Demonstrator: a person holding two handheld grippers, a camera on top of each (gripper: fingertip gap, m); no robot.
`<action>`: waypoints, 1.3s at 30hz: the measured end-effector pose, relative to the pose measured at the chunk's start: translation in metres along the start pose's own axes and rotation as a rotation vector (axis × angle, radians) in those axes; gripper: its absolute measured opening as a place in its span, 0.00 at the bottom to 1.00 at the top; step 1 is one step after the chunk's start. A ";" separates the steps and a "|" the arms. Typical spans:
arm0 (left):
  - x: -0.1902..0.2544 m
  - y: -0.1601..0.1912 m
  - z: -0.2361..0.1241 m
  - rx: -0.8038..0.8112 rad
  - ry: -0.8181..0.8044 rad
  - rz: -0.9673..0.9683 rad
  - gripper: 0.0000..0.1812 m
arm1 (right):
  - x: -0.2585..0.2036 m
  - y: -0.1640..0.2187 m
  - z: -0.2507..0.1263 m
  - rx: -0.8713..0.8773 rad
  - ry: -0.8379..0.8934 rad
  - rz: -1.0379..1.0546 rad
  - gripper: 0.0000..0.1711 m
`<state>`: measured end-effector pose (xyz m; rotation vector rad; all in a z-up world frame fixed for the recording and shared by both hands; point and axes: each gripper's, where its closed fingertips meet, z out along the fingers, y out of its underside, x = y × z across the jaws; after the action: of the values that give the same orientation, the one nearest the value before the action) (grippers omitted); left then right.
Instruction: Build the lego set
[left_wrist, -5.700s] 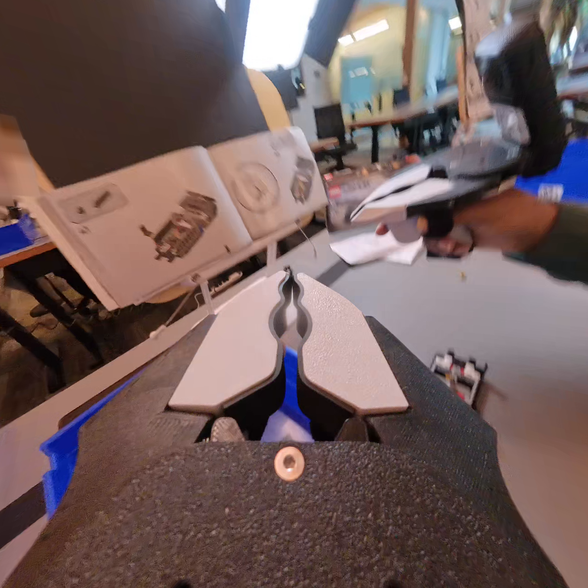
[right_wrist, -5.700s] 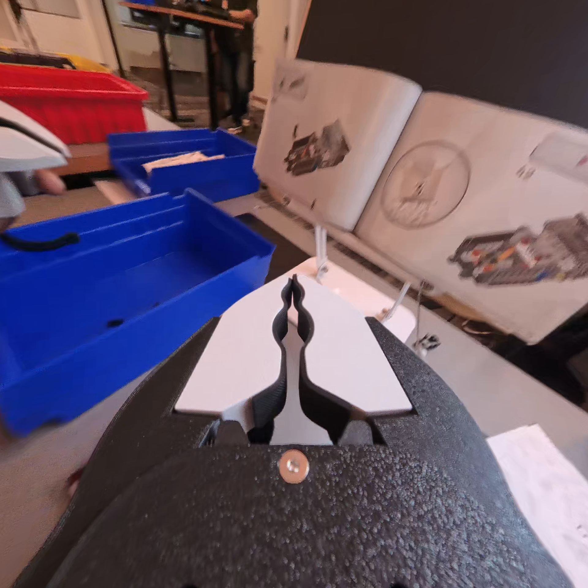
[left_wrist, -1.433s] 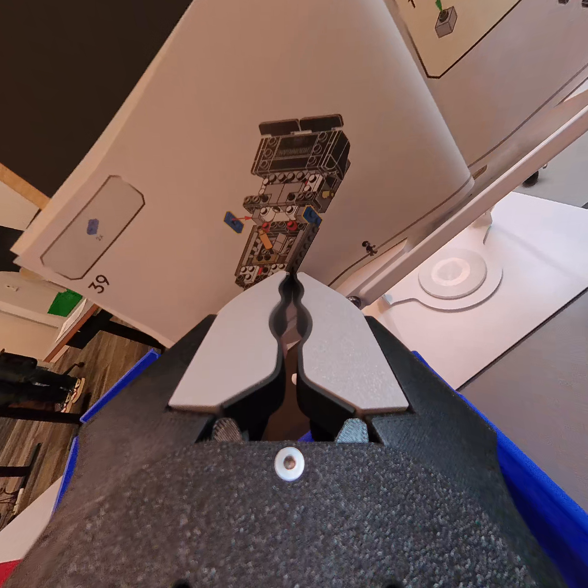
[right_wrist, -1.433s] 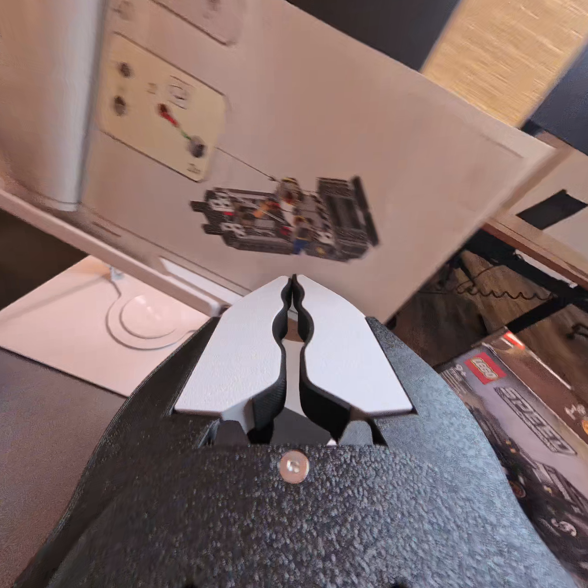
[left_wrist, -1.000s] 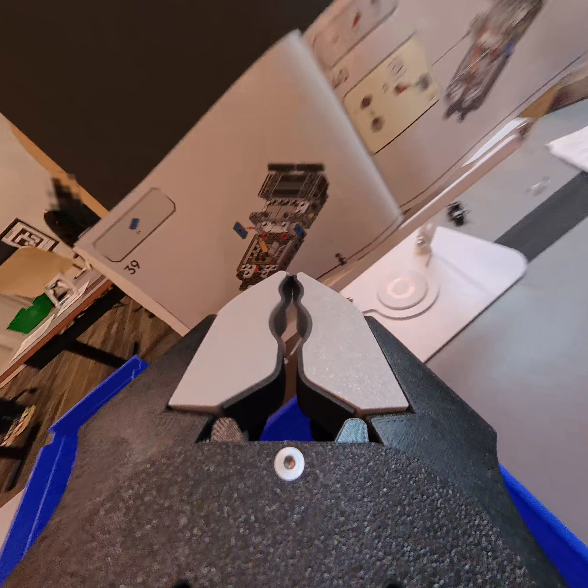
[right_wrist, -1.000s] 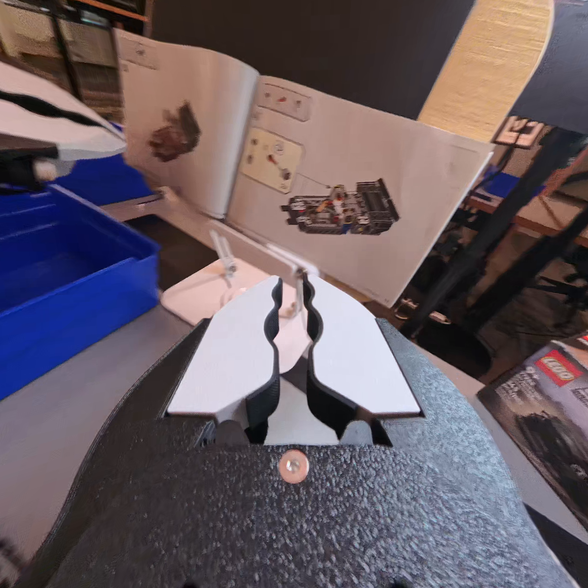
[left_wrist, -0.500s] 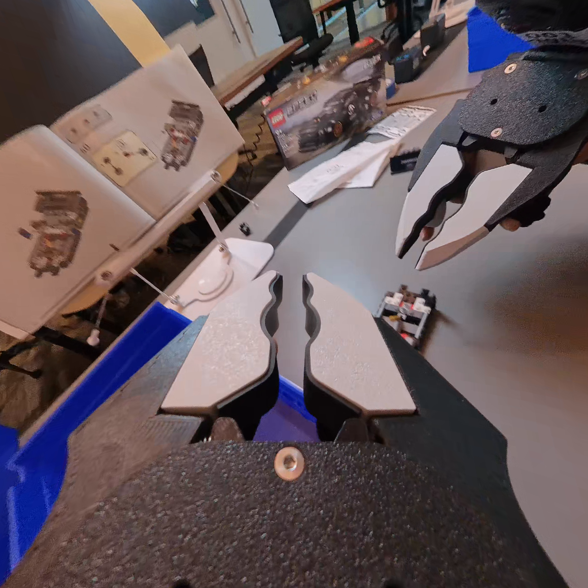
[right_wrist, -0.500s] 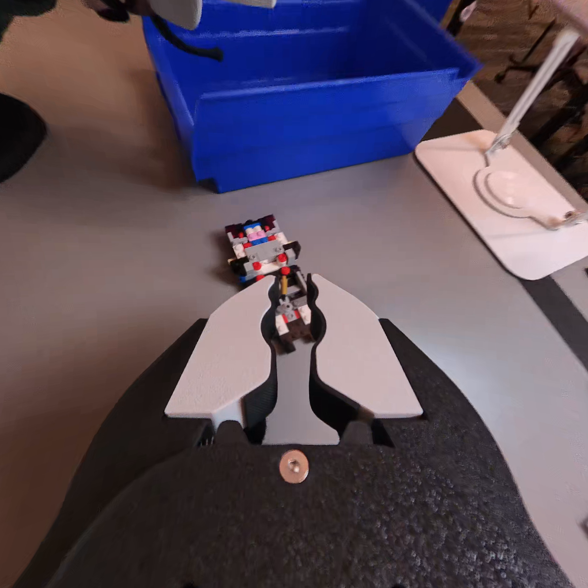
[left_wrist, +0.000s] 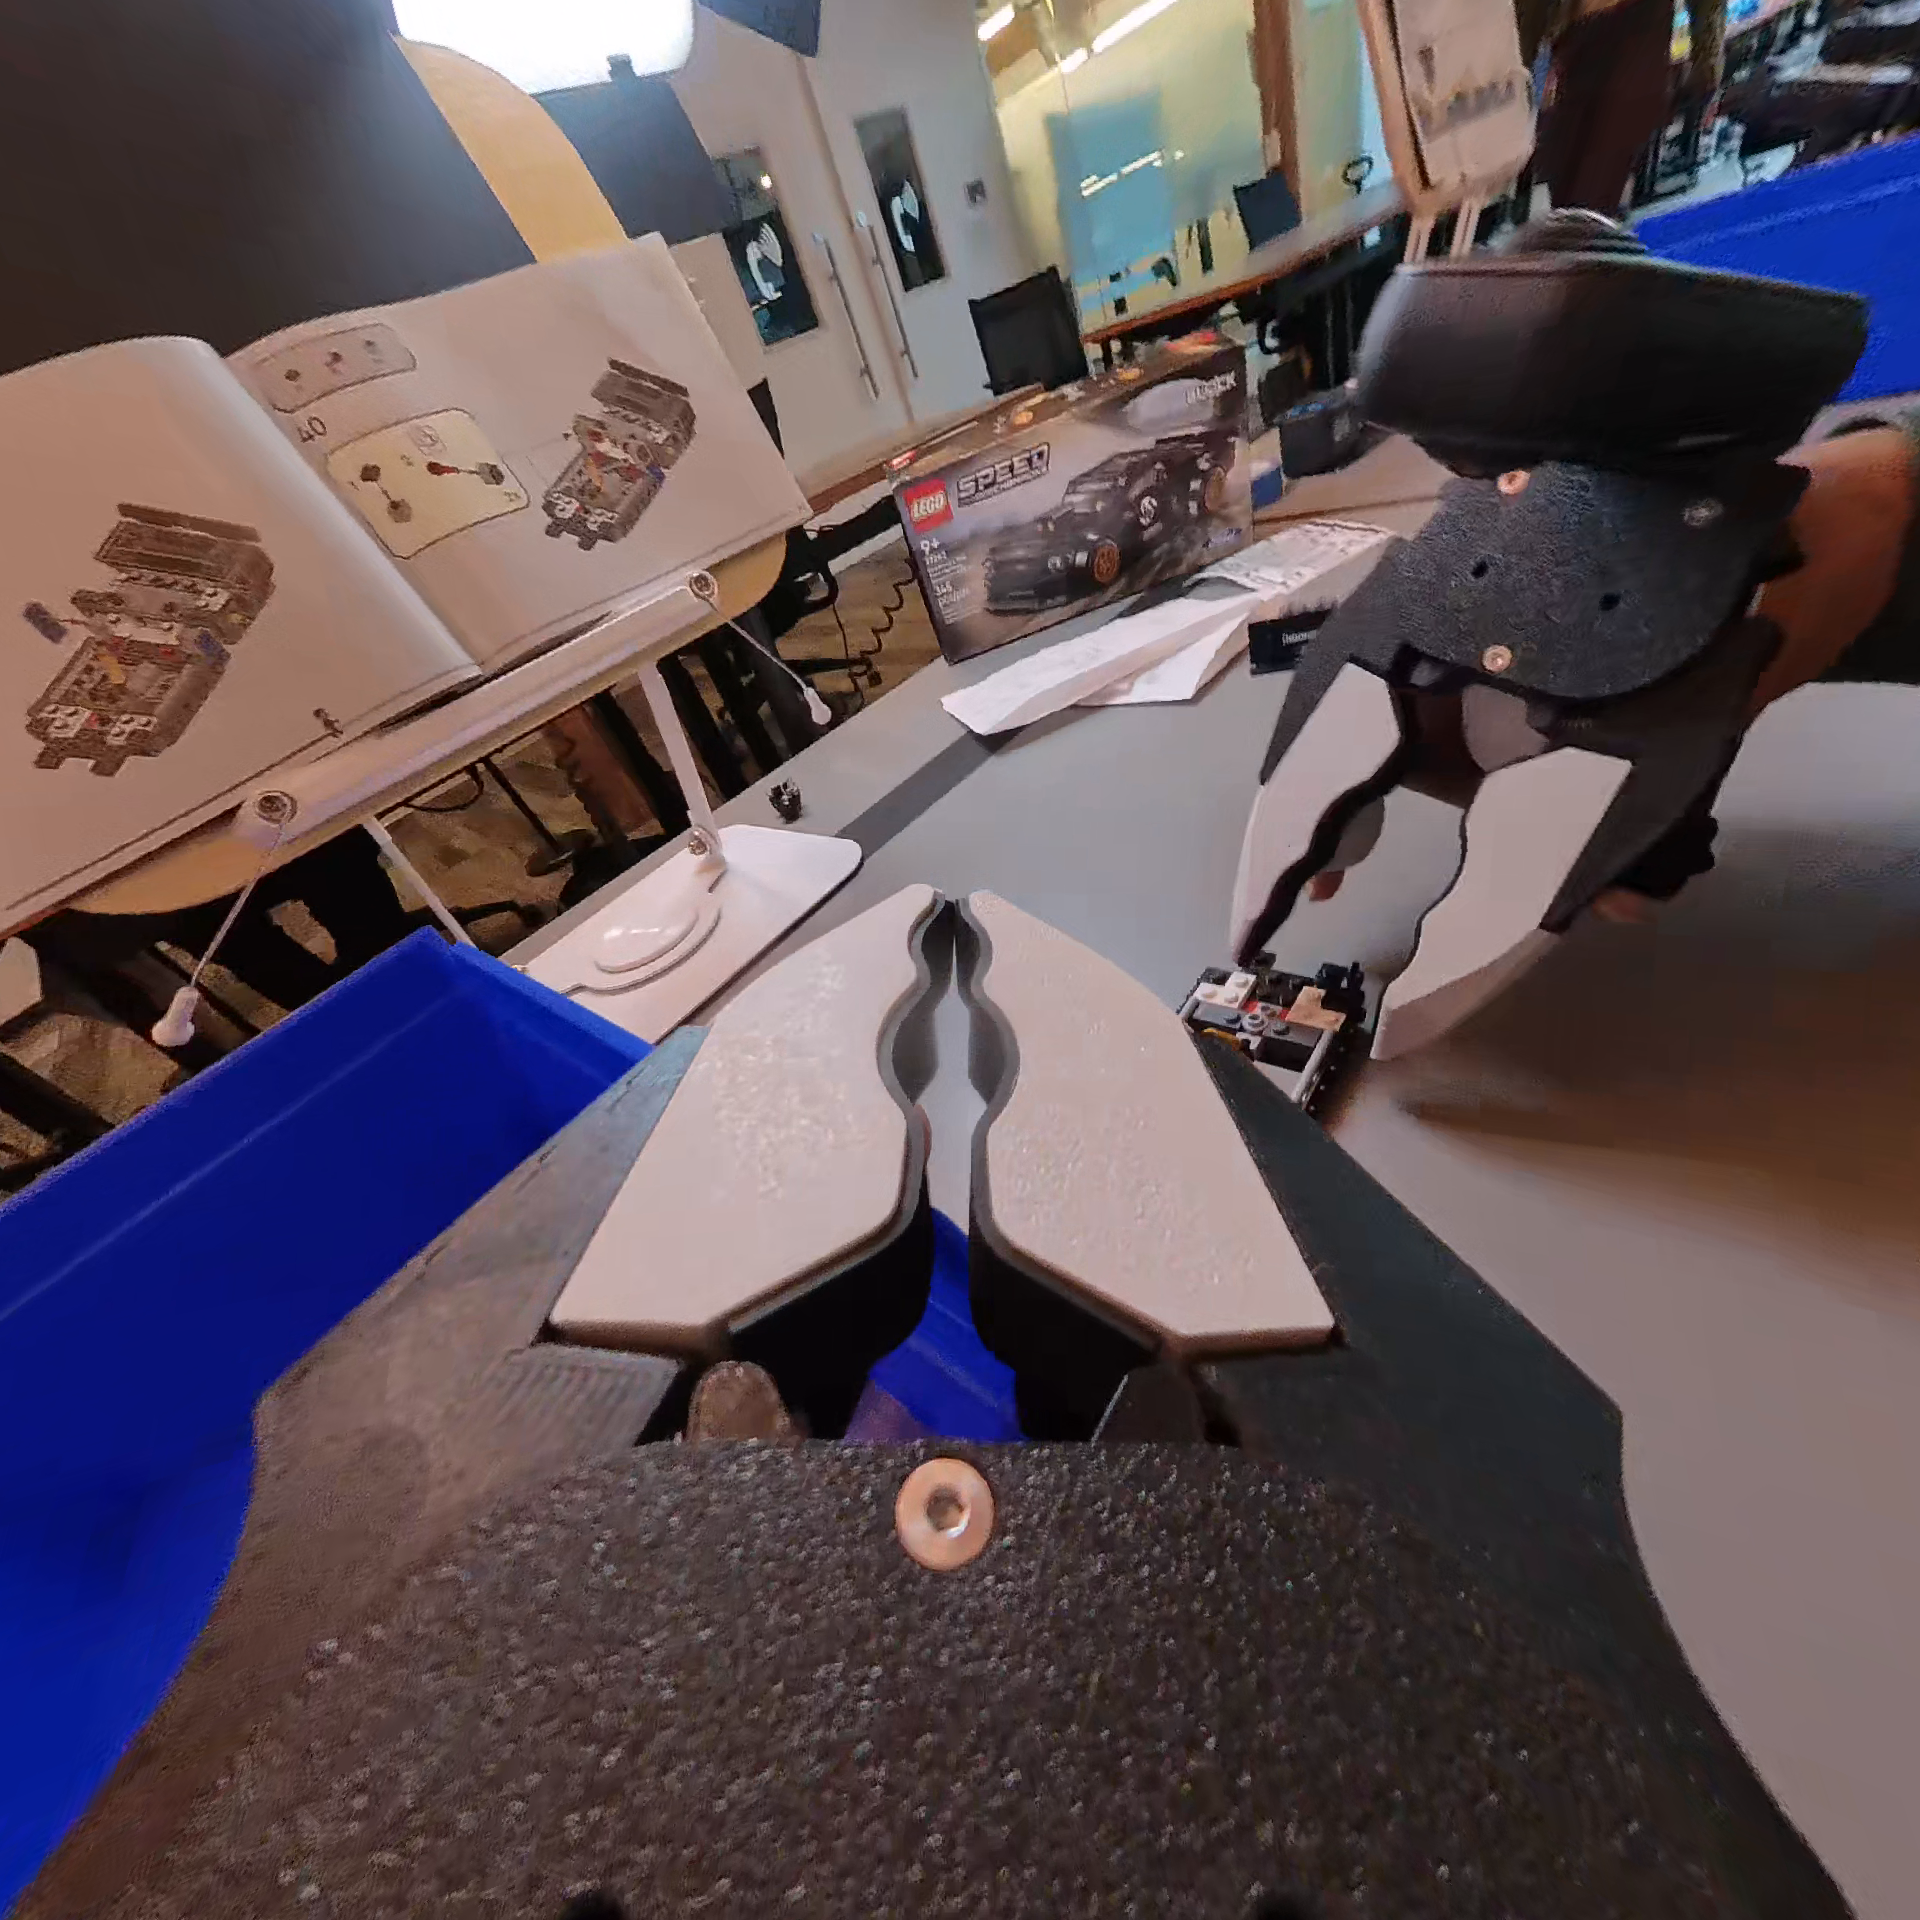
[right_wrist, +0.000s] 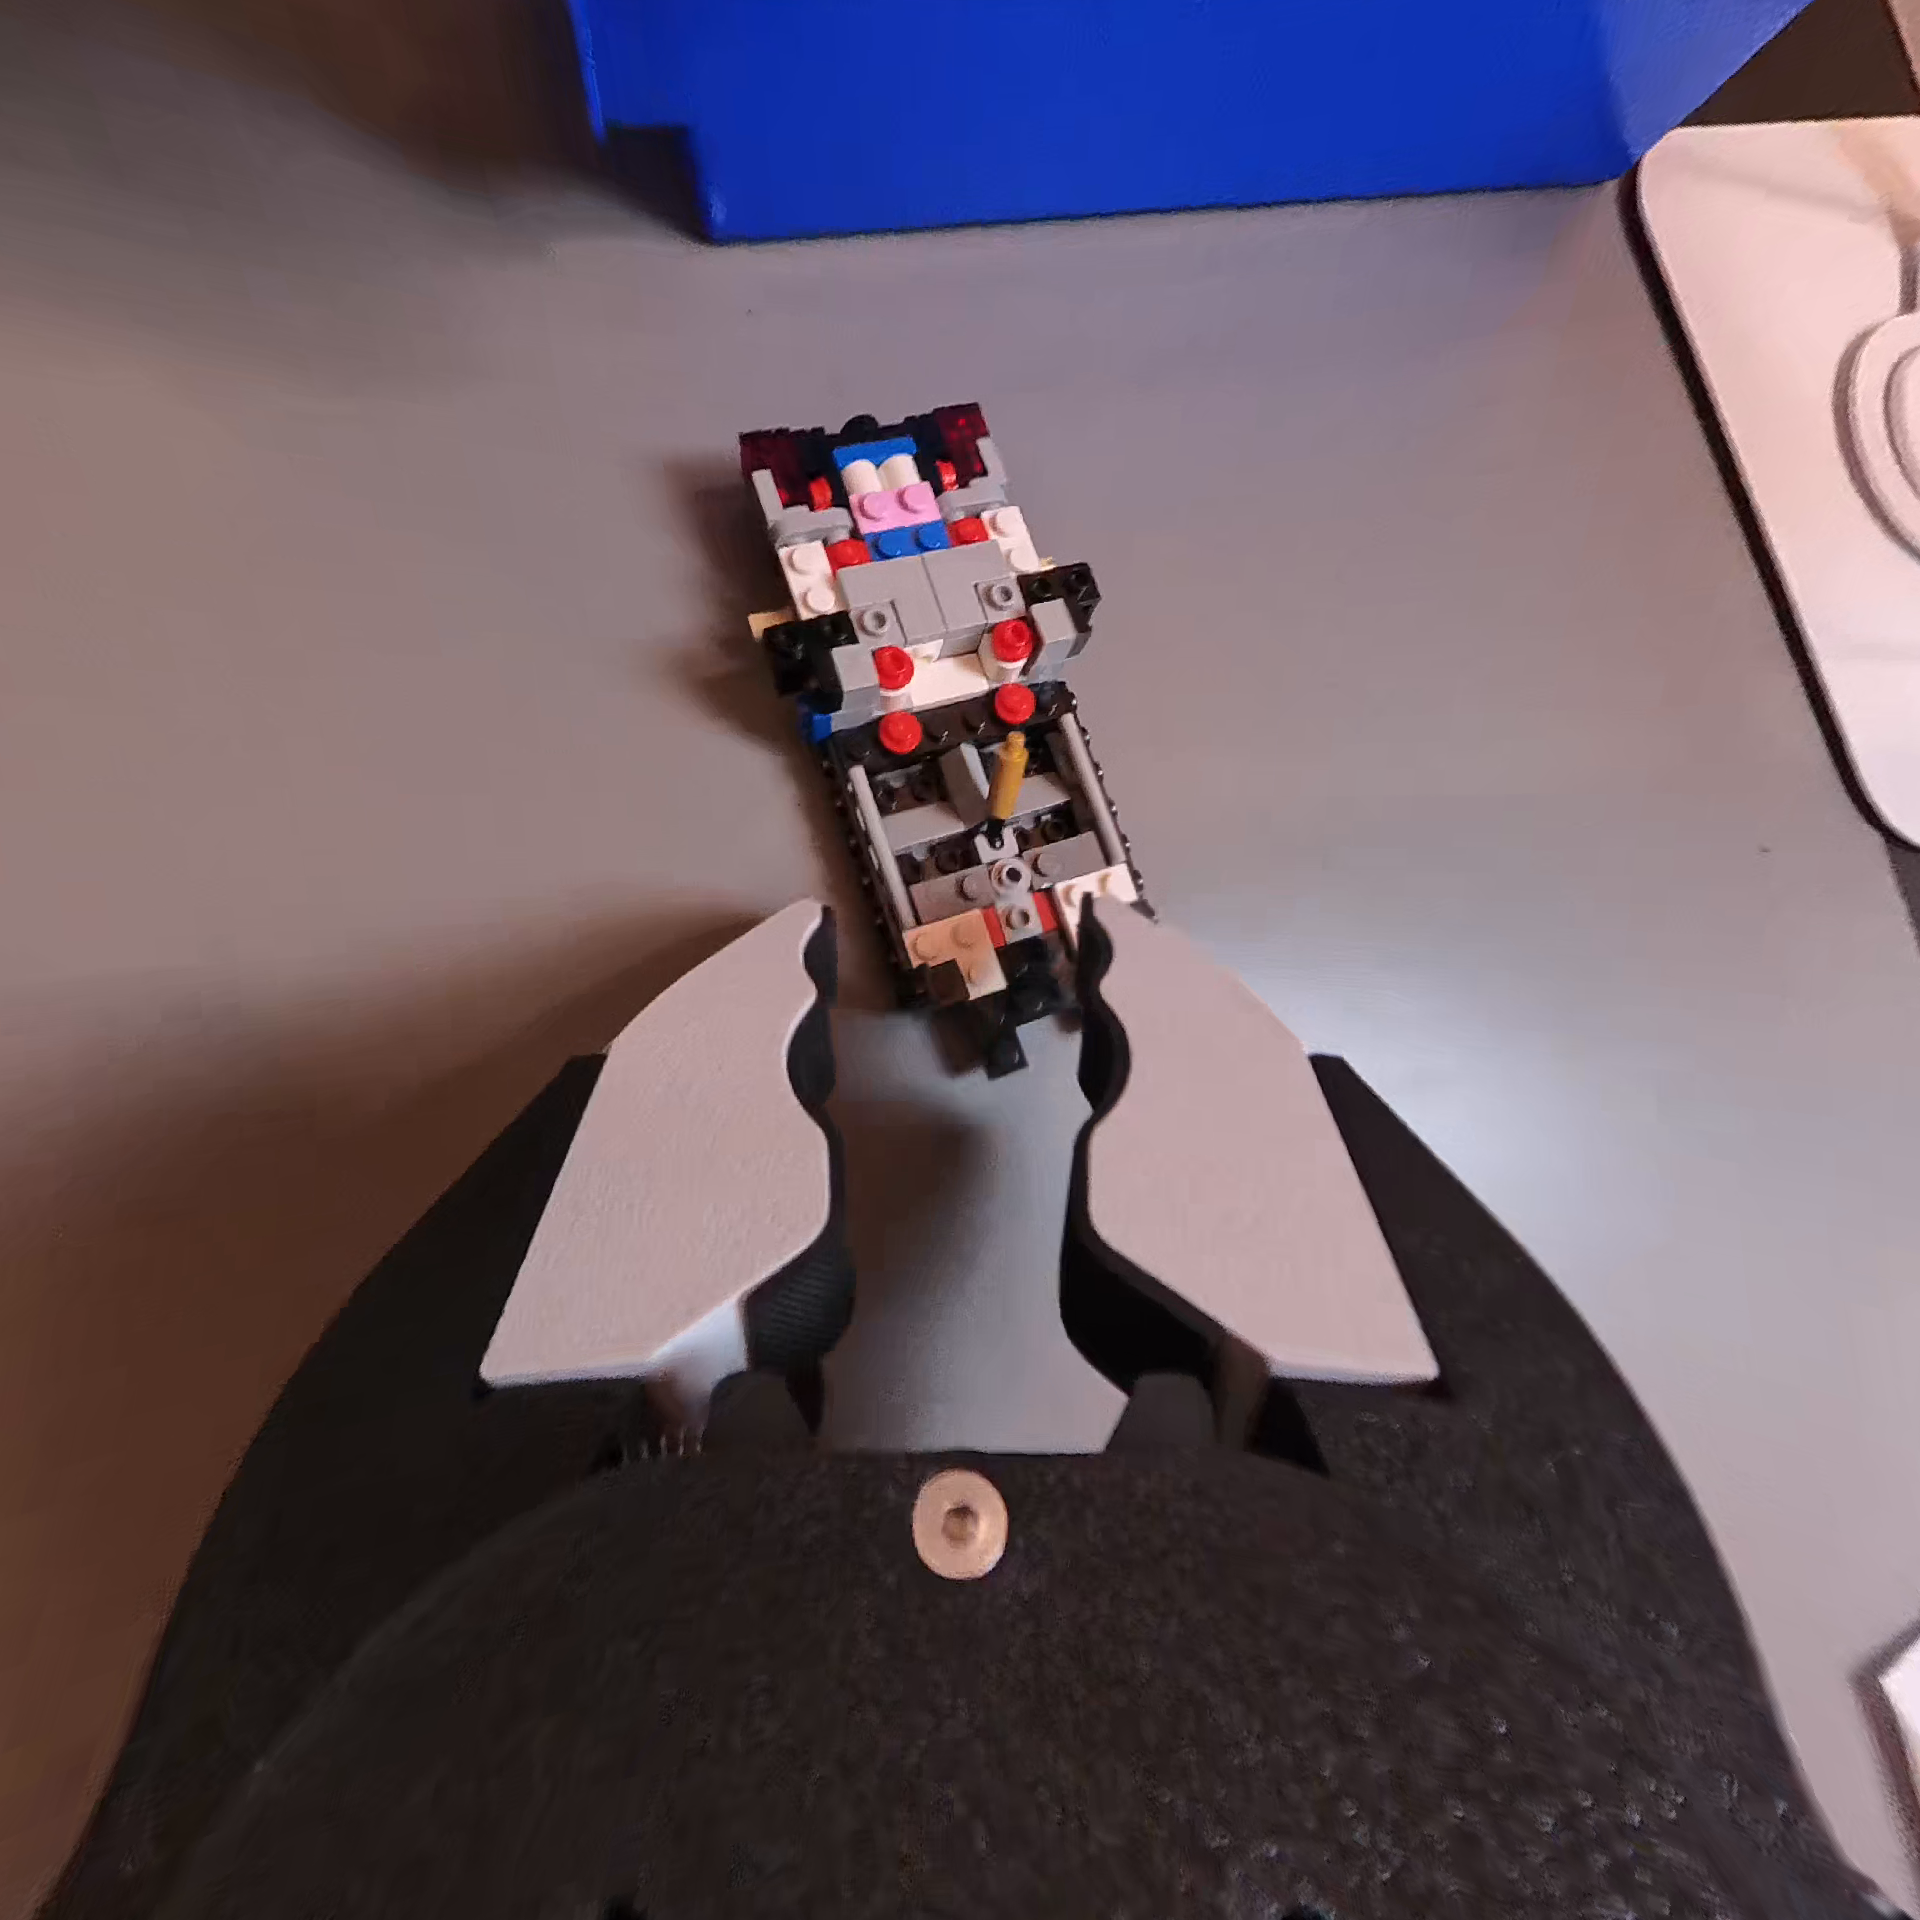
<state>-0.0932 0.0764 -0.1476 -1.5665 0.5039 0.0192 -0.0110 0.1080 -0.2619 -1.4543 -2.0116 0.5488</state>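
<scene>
Item 1: deep blue plastic bin (left_wrist: 260, 1174), left of the small multicoloured brick-built car chassis (right_wrist: 940, 727) on my grey table (left_wrist: 1662, 1195).
Item 2: my left gripper (left_wrist: 953, 914), jaws closed on nothing, above the bin's near corner.
Item 3: the chassis, flat on the table.
Item 4: my right gripper (right_wrist: 954, 920), jaws apart, straddling the chassis's near end; contact unclear.

Black textured tool (right_wrist: 956, 920), white fingers (right_wrist: 686, 1132)
</scene>
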 end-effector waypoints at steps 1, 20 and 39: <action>-0.002 -0.002 -0.001 0.009 -0.012 -0.004 0.00 | -0.002 0.003 -0.002 -0.023 0.001 -0.022 0.21; 0.086 0.050 0.011 -0.264 0.290 0.047 0.12 | 0.011 -0.014 -0.021 0.172 -0.001 0.085 0.08; 0.112 0.085 0.010 -0.385 0.411 0.129 0.16 | -0.003 -0.021 0.005 0.169 0.045 -0.092 0.05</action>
<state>-0.0169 0.0539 -0.2644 -1.9222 0.9689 -0.1159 -0.0286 0.0983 -0.2530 -1.2573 -1.9364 0.6250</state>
